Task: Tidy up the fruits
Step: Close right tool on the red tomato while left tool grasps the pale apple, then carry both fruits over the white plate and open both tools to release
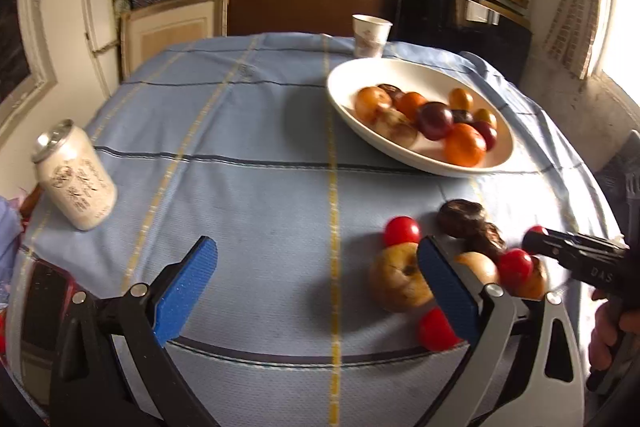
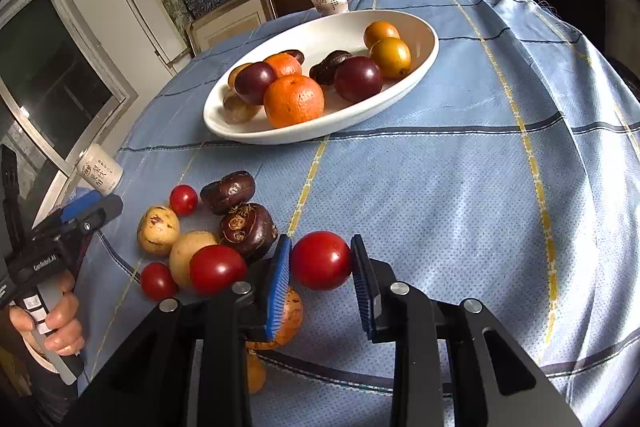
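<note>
In the left wrist view, we are holding the left gripper (image 1: 316,287) with jaws spread wide and empty above the blue tablecloth (image 1: 240,187), waiting beside loose fruits at lower right; the white bowl (image 1: 400,71) of sorted fruit is sitting at upper right. In the right wrist view, we are clenching the right gripper (image 2: 322,269) on a red tomato (image 2: 321,260) at lower centre, likely to carry it to the bowl (image 2: 320,31) above.

Left gripper (image 1: 316,287) and right gripper (image 2: 322,279): black frames, silver round bolts, ribbed blue pads (image 2: 279,277); white lettering marks each black handle.
</note>
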{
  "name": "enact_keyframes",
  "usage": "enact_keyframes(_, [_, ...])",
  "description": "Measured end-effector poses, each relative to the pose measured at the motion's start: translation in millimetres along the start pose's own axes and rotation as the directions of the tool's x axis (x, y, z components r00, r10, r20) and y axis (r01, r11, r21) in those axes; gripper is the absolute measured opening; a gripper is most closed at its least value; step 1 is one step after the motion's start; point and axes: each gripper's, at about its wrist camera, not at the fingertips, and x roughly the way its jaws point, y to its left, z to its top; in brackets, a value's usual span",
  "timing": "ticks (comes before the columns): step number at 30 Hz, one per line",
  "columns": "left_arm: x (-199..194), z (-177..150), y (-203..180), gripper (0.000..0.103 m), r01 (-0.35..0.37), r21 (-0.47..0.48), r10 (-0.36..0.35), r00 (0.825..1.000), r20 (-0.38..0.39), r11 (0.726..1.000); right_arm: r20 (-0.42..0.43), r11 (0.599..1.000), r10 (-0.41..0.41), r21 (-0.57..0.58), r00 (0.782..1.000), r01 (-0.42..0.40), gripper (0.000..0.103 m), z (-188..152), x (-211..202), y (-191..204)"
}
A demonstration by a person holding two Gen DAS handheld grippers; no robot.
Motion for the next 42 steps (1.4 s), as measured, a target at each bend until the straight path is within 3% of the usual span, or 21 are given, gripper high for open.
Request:
enact_keyframes(4, [4,-4,-13,0.095,0.068,0.049,-0.066,0.997,-0.03,0.996,0.012,1.0,-0.009,0.013,1.0,0.009,0.031,2,-3,-3])
enact_keyframes(6, [7,-7,-21,0.082,0.076,0.083,-0.072,0.996,-0.043,0.994,0.011,1.0,-0.013,0.015,1.0,0.013,0.031,2,-2,-3])
enact_keyframes(14, [13,-14,-39,0.078,0.05,0.153,-0.045,0.998,-0.036,0.987,0.018,1.0,-0.02,0.011,1.0,0.019,0.031,3,-3,-2])
enact_keyframes(17, [18,-16,-44,0.072,0.074,0.177,-0.064,0.996,-0.062,0.981,0.019,1.0,-0.018,0.012,1.0,0.018,0.031,3,-4,-2])
enact_keyframes(25, [31,-17,-40,0.058,0.104,0.15,-0.087,0.989,-0.119,0.983,0.02,1.0,-0.016,0.009,1.0,0.016,0.031,4,-5,-2])
enact_keyframes(33, [31,-17,-42,0.047,0.132,0.158,-0.114,0.986,-0.121,0.979,0.019,1.0,-0.022,0.014,1.0,0.022,0.031,3,-4,-2])
enact_keyframes(42, [28,-17,-38,0.046,0.128,0.141,-0.113,0.987,-0.116,0.982,0.046,1.0,-0.013,0.012,0.999,0.012,0.031,5,-9,-2])
